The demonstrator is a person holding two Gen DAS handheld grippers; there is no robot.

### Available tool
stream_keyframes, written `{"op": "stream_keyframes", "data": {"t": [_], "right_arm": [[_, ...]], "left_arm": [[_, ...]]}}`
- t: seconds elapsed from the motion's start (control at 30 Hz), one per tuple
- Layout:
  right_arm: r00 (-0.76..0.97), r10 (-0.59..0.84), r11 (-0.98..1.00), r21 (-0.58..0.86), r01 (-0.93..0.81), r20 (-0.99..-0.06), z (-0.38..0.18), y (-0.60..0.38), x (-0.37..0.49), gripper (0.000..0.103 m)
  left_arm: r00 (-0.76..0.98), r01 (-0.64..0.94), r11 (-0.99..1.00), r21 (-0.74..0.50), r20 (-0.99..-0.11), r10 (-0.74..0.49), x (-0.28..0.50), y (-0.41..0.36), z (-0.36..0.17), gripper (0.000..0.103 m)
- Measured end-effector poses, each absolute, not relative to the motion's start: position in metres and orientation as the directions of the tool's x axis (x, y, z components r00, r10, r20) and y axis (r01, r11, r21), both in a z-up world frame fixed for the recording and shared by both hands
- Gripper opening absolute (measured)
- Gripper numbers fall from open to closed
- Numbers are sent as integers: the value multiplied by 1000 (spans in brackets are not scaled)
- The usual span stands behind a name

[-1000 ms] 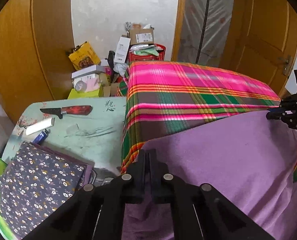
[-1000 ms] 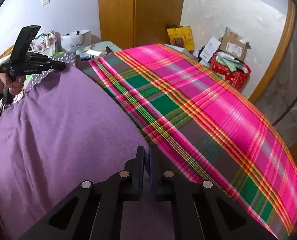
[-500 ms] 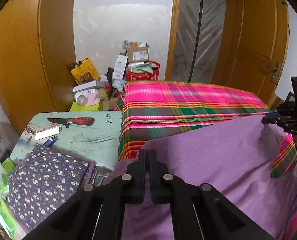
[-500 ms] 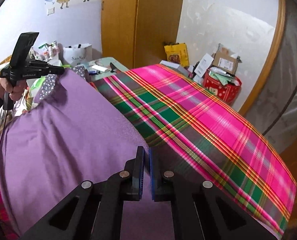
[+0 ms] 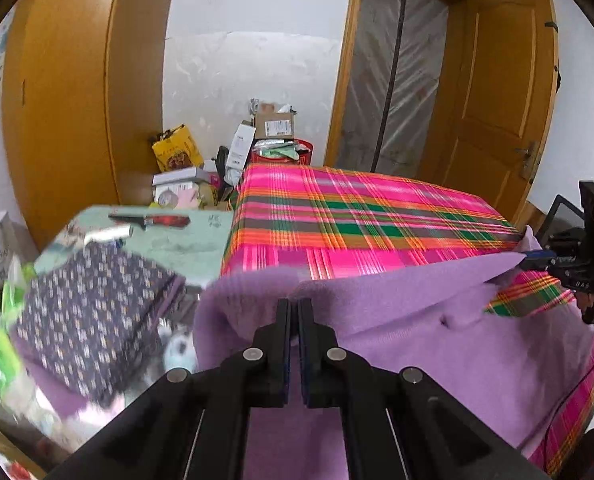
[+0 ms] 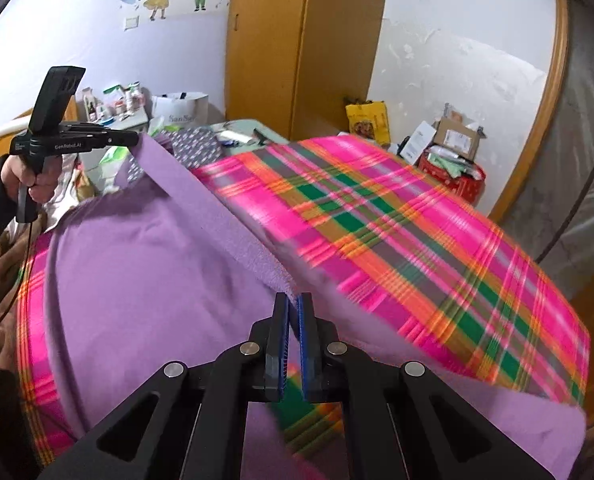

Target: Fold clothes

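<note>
A purple garment (image 5: 437, 344) lies on the pink plaid bedspread (image 5: 357, 216), its far edge raised. My left gripper (image 5: 295, 308) is shut on one corner of that edge. My right gripper (image 6: 293, 304) is shut on the other corner. Each gripper shows in the other's view: the right gripper (image 5: 537, 256) at the right edge, the left gripper (image 6: 131, 138) at upper left, held by a hand. The garment (image 6: 149, 272) stretches taut between them, above the bedspread (image 6: 417, 240).
A green side table (image 5: 185, 240) left of the bed carries a red-handled knife (image 5: 153, 221) and a folded floral cloth (image 5: 93, 304). Boxes and a red basket (image 5: 293, 154) stand against the far wall. A wooden door (image 5: 497, 100) is at the right.
Both grippers have risen, lifting the garment's edge off the bedspread. The edge has pulled taut between them, and plaid now shows under the raised cloth.
</note>
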State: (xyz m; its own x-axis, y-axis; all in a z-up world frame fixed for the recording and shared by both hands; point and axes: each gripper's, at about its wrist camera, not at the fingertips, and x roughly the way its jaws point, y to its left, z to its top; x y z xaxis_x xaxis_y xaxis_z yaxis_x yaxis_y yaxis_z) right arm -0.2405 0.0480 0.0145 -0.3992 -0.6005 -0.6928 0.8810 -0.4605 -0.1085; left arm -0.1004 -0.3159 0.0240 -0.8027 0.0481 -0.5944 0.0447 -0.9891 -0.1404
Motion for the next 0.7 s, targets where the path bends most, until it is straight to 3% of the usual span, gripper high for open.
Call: {"op": "stream_keyframes", "data": {"t": [0.27,0.57,0.63,0.7], "right_arm": [[-343,-562,-481,-41,876,-752,-35,56,-211,5],[-318,-562,-551,59,833,-763,-47,73,-199,9],[-319,-569,-575,90,813,-758,-47,80,-198,14],[-330,-581,-606,125,785,-744,-45,87,-198,25]], "left_arm": [[-767,108,-961,-255,-636,83,-63,-311,-17,3],[-754,189,-944,-271,-656,38,-27,-302,-26,4],[-750,210,-950,-230,-661,-6,-23,-298,-21,7],[-752,229,-951,-207,-658,-38,-26,-297,-13,18]]}}
